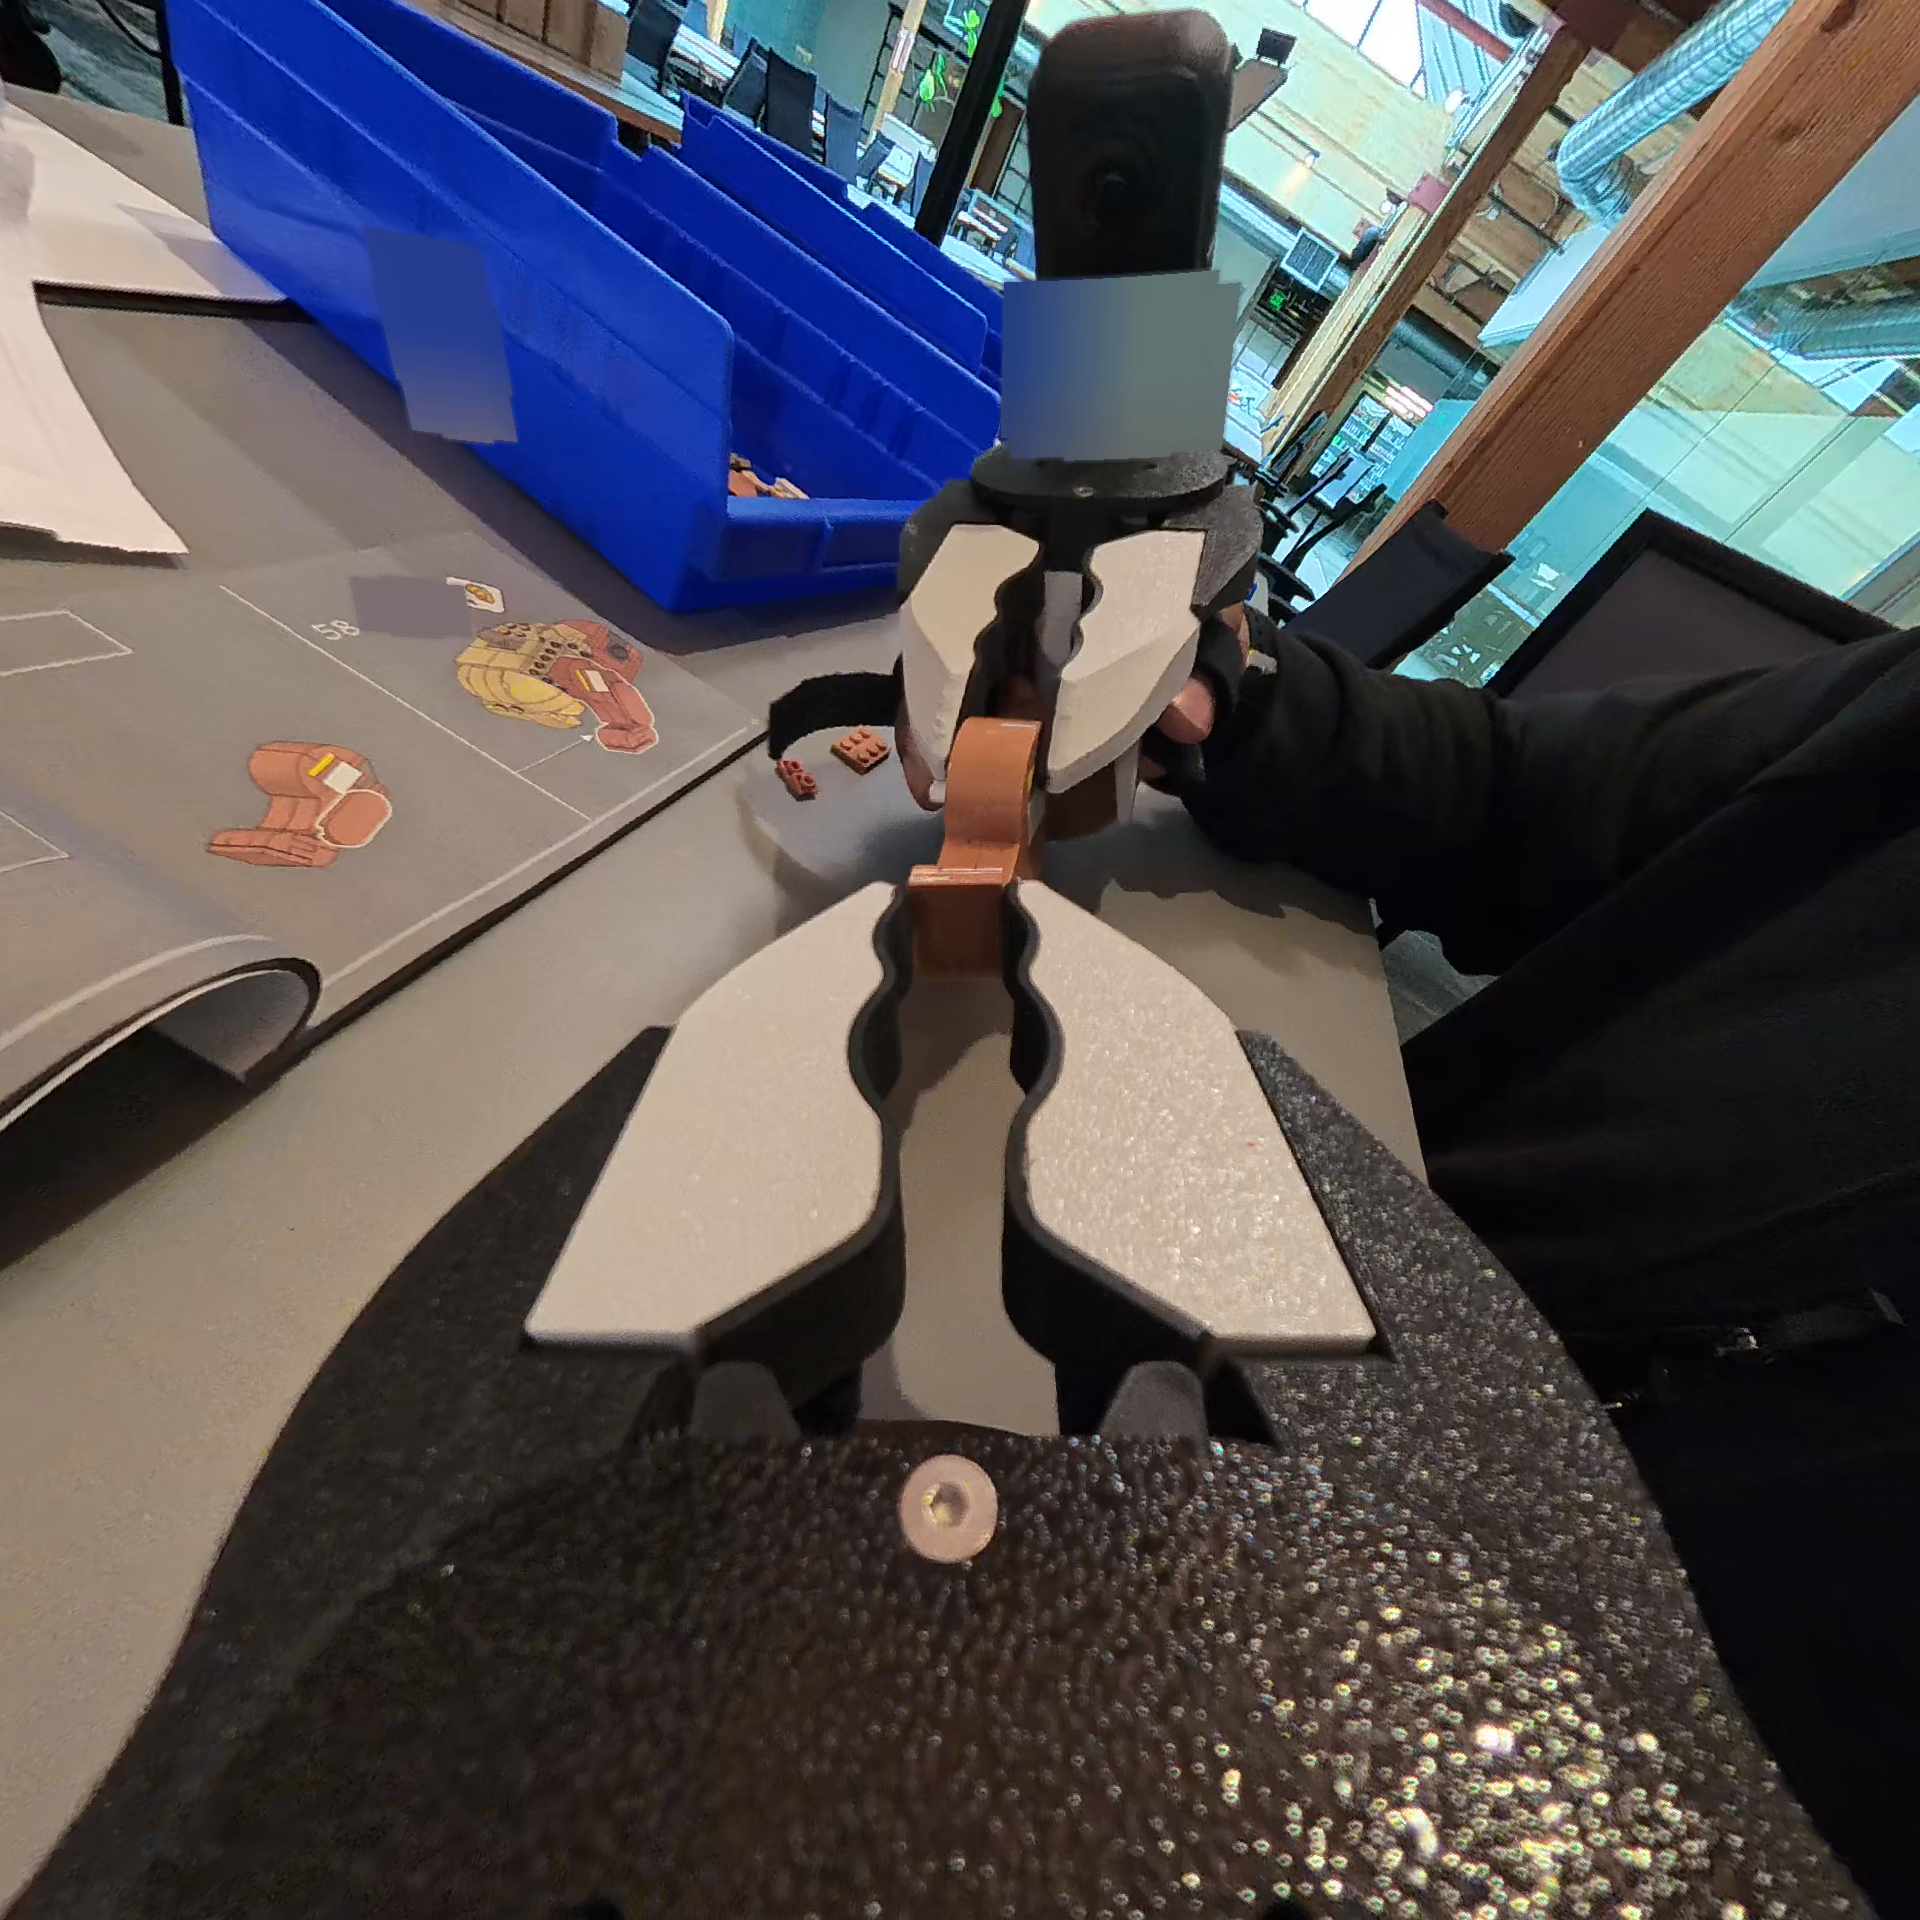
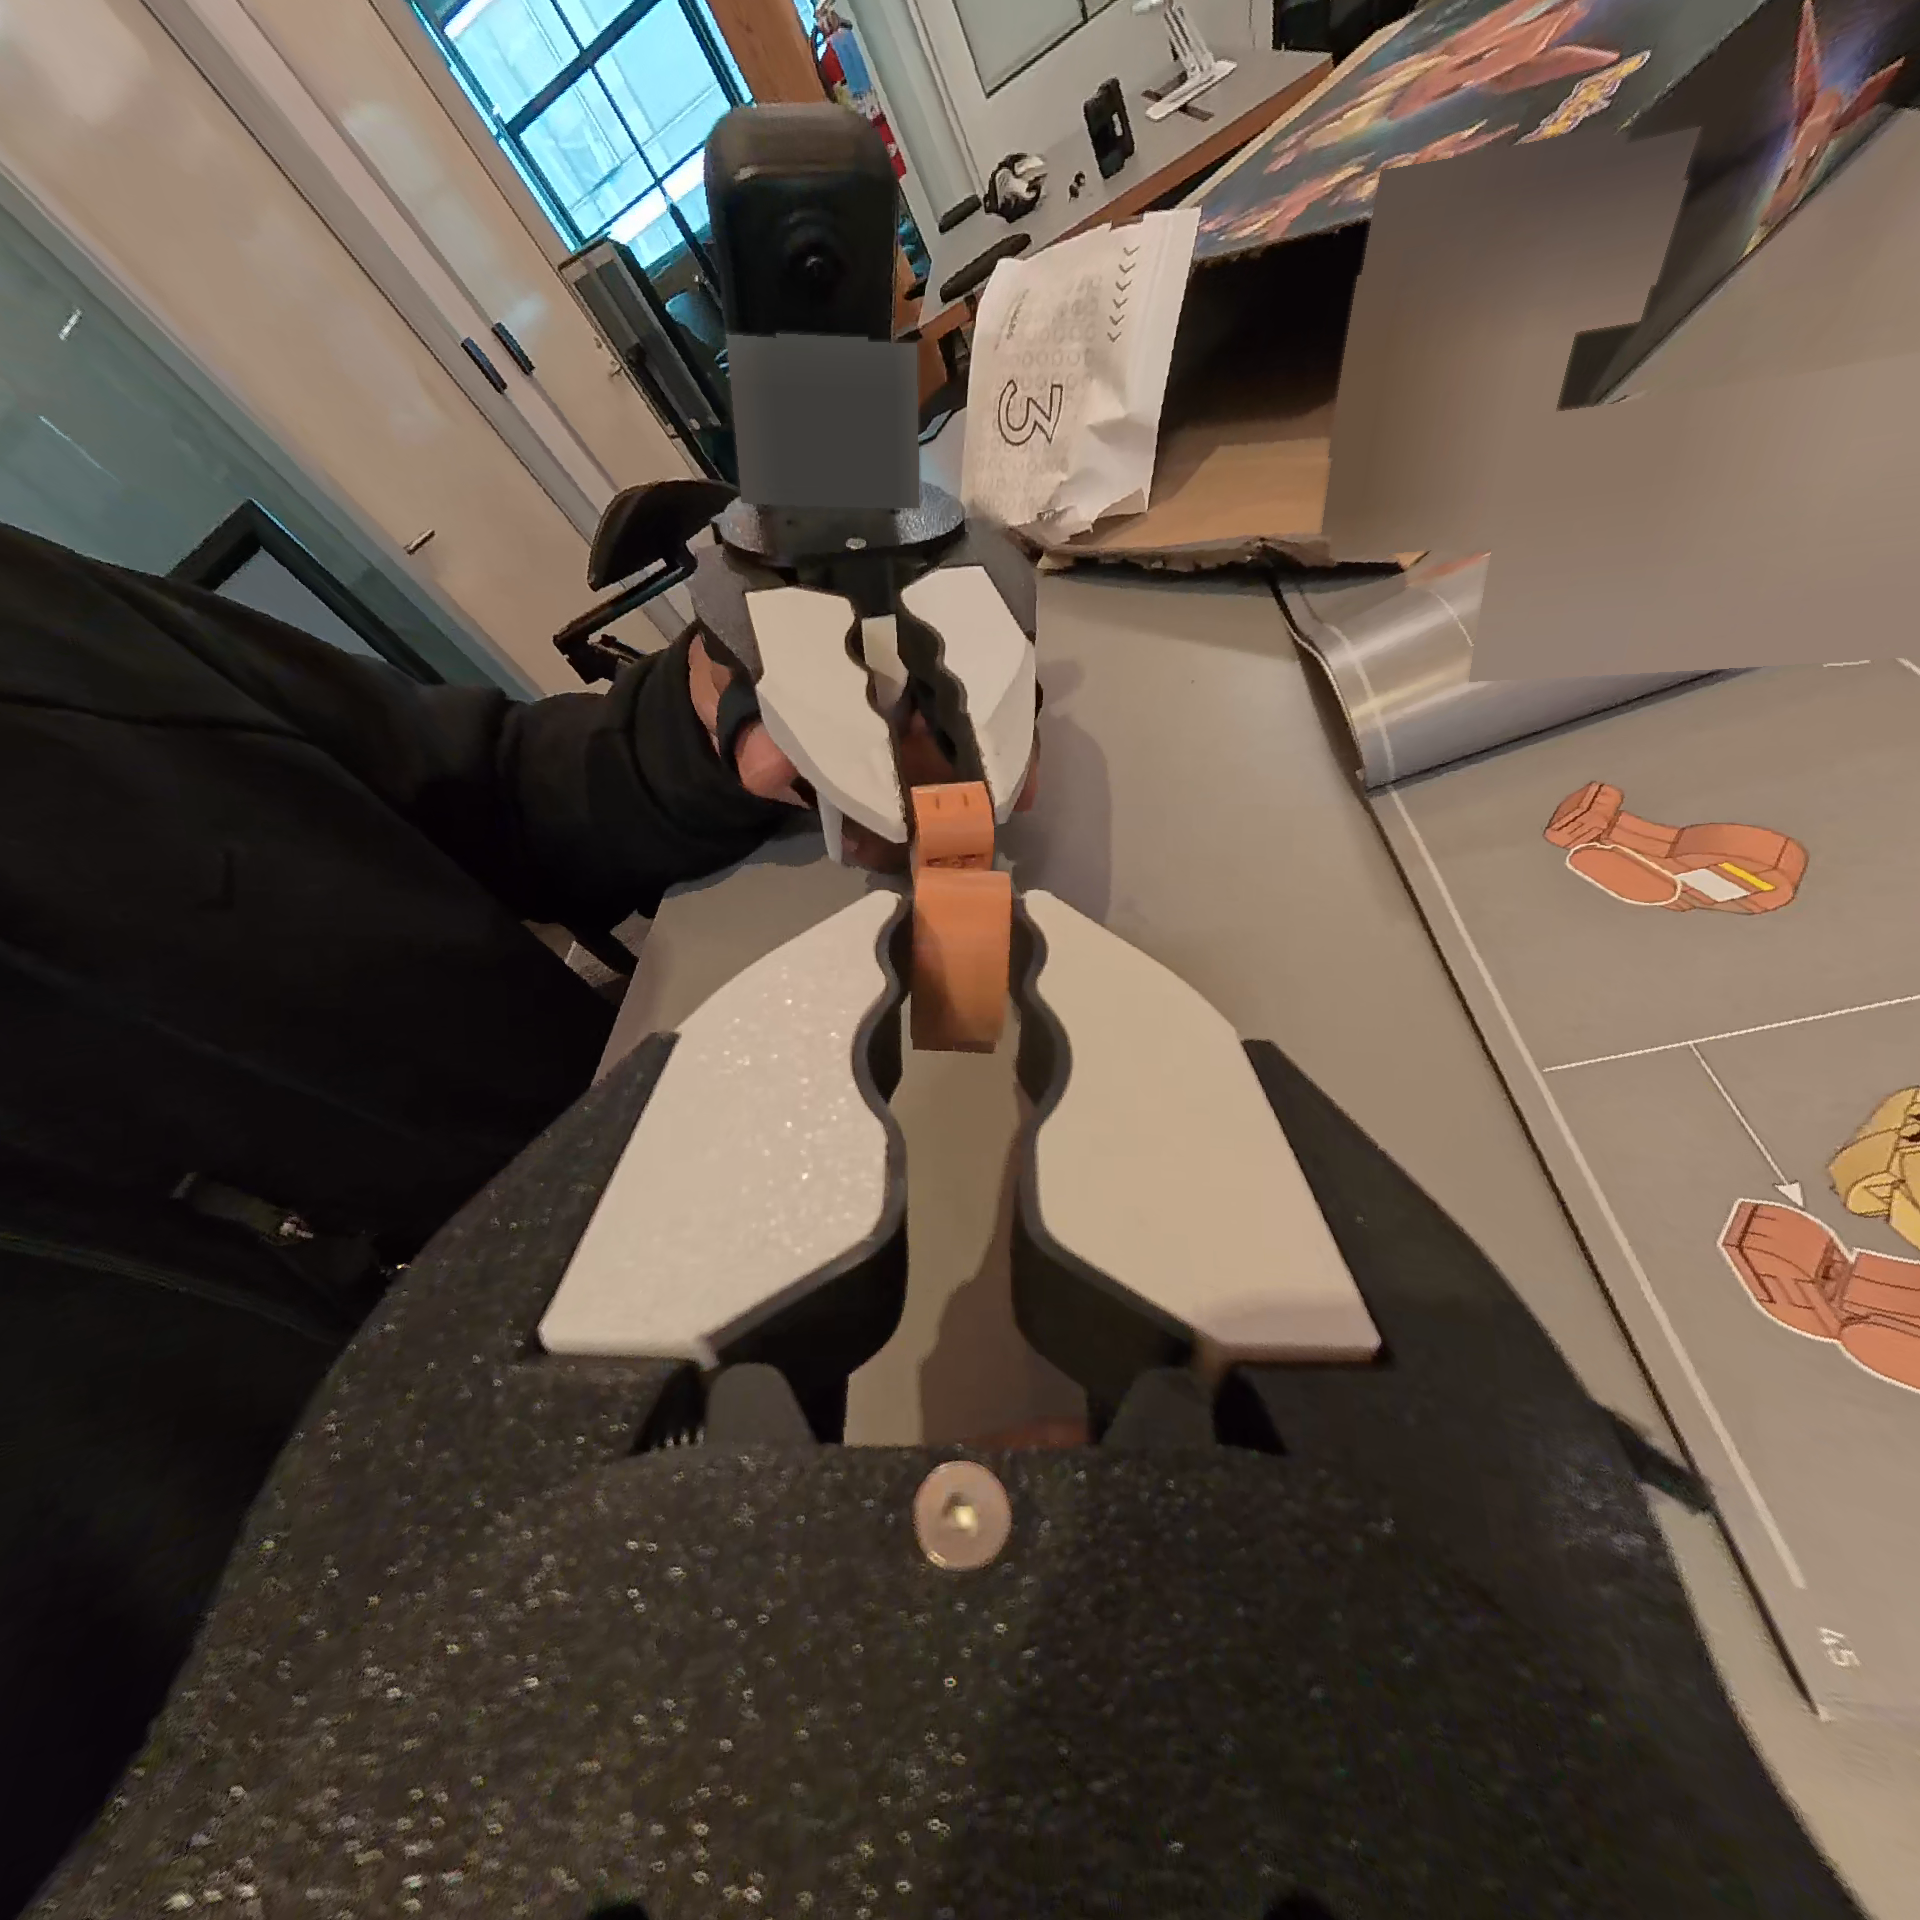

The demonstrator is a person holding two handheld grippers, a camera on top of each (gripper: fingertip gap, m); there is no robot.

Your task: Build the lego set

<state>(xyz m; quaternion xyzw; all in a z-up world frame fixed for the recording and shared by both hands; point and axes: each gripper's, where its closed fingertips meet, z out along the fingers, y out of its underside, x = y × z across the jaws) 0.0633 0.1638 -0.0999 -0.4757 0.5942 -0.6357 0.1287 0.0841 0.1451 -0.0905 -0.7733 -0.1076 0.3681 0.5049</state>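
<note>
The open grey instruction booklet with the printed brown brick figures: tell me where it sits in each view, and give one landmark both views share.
Left wrist view: the open grey instruction booklet lies flat on the table at left, in front of the blue plastic bins.
Right wrist view: it lies along the right edge, below the opened cardboard box.
Shared landmark: the brown brick assembly at centre, gripped from opposite ends by both jaws.

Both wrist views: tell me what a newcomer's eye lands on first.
The two grippers meeting nose to nose over the grey table: the left gripper and the right gripper each clamp one end of a brown brick assembly. Next, the blue bins behind, and the open instruction booklet beside them.
</note>
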